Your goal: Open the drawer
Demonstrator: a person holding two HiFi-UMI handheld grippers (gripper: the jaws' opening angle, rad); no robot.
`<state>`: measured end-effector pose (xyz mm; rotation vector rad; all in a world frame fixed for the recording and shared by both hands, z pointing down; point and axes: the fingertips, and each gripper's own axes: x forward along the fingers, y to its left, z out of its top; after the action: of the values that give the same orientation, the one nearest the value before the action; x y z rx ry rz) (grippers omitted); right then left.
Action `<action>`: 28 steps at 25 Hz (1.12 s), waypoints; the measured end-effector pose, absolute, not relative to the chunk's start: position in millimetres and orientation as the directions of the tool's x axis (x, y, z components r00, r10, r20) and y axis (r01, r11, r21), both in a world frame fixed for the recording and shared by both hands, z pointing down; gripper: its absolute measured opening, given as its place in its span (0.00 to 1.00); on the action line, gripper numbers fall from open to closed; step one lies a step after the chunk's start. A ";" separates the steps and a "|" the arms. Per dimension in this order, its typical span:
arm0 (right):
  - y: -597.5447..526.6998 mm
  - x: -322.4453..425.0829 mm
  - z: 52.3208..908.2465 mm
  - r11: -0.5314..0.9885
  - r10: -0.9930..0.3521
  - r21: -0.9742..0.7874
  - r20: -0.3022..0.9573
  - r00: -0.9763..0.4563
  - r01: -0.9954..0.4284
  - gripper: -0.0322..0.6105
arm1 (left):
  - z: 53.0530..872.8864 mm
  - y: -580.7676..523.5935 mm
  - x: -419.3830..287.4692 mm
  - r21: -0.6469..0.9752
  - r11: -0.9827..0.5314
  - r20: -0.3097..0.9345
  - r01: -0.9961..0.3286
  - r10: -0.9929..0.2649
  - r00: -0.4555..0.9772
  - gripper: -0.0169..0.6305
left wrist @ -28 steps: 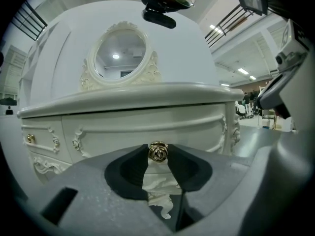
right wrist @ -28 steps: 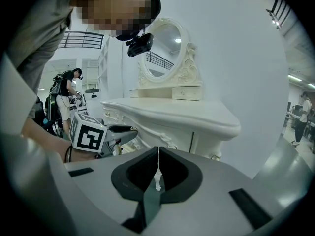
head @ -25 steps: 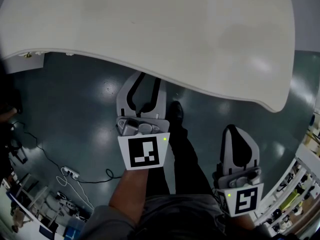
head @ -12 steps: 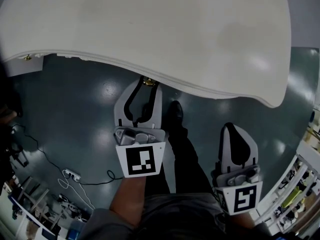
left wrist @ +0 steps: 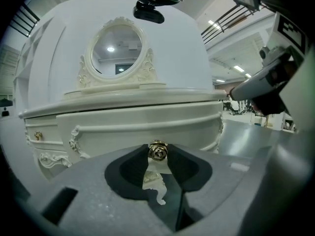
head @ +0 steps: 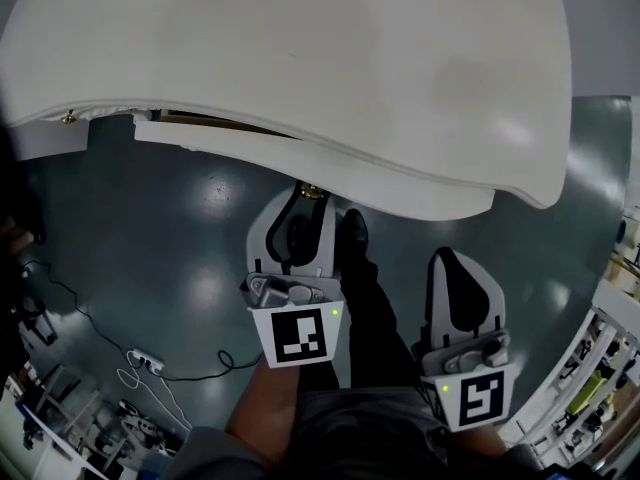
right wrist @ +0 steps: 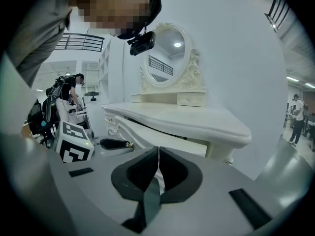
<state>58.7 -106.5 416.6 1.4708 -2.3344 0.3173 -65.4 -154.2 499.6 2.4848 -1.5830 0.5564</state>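
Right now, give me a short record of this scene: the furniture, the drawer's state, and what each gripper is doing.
furniture: white dressing table with an oval mirror
drawer: centre drawer, partly open, its front standing out from under the tabletop
handle: gold knob on the drawer front
left gripper: left gripper closed on the gold knob
right gripper: right gripper jaws together, nothing held, off to the side of the drawer
task state: drawer not fully out
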 end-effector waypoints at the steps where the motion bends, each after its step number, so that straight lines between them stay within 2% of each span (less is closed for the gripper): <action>1: -106.8 54.6 415.2 0.431 -0.823 0.002 0.412 -0.392 -0.903 0.07 | 499.6 -152.5 -66.6 -0.074 -0.438 0.382 -0.896 -0.842 0.380 0.23; 10: -105.3 39.9 394.1 0.363 -0.866 0.002 0.369 -0.337 -0.932 0.07 | 492.3 -139.1 -66.6 -0.072 -0.471 0.363 -0.879 -0.834 0.417 0.23; 28: -59.9 34.4 385.8 0.361 -0.878 0.004 0.339 -0.338 -0.933 0.07 | 496.9 -108.6 -80.0 -0.059 -0.462 0.356 -0.885 -0.838 0.414 0.23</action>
<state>34.4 -59.9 385.8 1.6071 -2.3432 0.2752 -80.0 -108.6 496.9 2.5233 -1.5472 0.5120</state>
